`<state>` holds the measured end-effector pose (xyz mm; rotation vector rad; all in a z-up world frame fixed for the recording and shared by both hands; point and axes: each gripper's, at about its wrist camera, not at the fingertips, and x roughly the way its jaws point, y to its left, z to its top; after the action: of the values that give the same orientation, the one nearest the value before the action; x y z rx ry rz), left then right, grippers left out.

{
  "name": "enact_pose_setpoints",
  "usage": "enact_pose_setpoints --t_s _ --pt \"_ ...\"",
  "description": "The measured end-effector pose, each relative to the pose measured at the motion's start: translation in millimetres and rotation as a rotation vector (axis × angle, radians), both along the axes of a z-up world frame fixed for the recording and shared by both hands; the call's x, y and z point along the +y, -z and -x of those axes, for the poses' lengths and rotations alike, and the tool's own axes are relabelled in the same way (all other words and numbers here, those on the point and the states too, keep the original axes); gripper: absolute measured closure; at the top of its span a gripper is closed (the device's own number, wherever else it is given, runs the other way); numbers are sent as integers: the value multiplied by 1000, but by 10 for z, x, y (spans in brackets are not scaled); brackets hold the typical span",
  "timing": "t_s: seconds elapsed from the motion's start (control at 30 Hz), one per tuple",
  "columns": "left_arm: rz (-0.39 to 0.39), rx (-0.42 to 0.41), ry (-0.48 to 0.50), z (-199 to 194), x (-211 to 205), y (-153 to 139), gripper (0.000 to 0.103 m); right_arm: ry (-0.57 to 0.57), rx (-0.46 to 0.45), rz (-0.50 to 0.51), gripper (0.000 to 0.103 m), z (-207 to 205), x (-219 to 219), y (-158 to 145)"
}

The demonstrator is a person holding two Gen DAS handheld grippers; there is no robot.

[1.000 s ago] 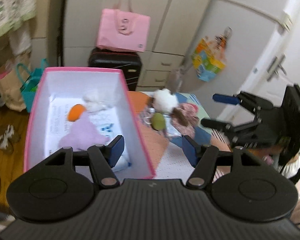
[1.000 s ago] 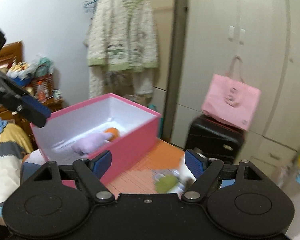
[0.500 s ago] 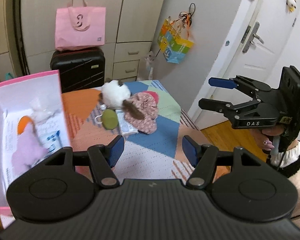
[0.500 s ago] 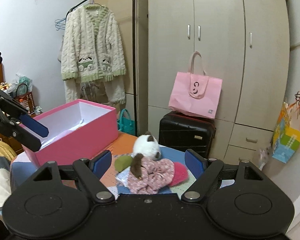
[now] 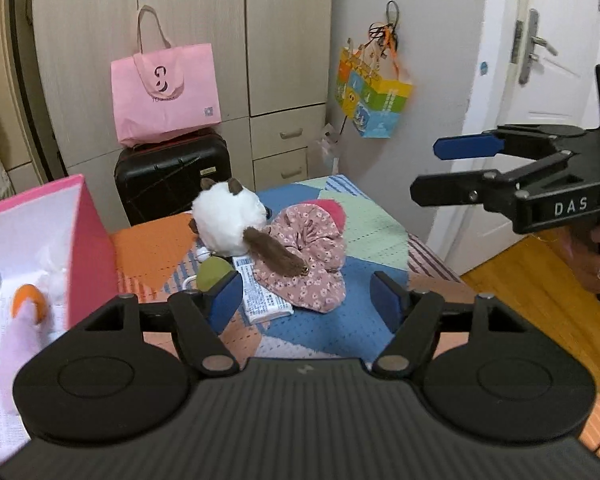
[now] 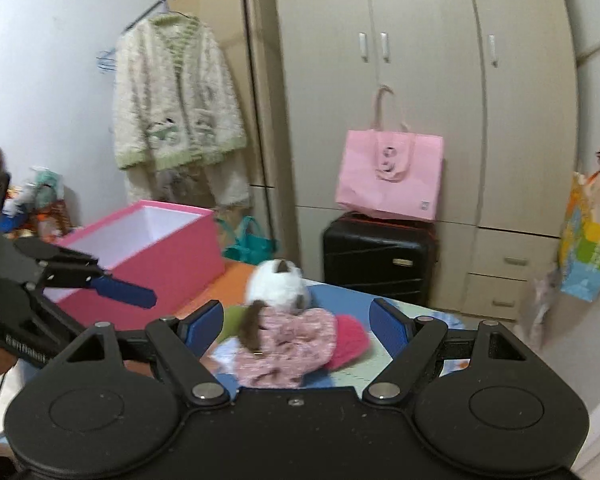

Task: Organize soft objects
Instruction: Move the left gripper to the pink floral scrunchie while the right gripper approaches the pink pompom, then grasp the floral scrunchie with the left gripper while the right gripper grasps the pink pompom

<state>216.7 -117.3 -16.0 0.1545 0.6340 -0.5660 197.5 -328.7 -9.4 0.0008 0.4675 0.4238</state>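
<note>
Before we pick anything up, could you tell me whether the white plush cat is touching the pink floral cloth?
Touching. The left wrist view shows the white plush cat pressed against the pink floral cloth, its brown tail draped across the fabric.

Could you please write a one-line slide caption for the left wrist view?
Left tool, opening and empty, faces a white plush cat on floral fabric beside the pink box.

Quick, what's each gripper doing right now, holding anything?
Left gripper: fingers opening, nothing between them, above the floral fabric piece.
Right gripper: open, empty, holding nothing.
</note>
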Motion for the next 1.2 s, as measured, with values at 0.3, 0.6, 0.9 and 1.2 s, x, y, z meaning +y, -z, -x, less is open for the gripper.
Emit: enact_pose_setpoints --t_s 0.3,0.6,0.9,1.2 --pt "92 14 37 -456 -373 282 35 56 93 -115 59 -547 -170 296" --pt "64 -1 -22 -897 -616 489 34 85 147 -95 61 -1096 -164 636" --pt "-58 10 17 -822 -696 681 29 57 211 -118 59 -1254 -164 933" --pt "-150 -62 -41 -779 -812 813 23 -50 309 -216 45 -1329 -187 1051"
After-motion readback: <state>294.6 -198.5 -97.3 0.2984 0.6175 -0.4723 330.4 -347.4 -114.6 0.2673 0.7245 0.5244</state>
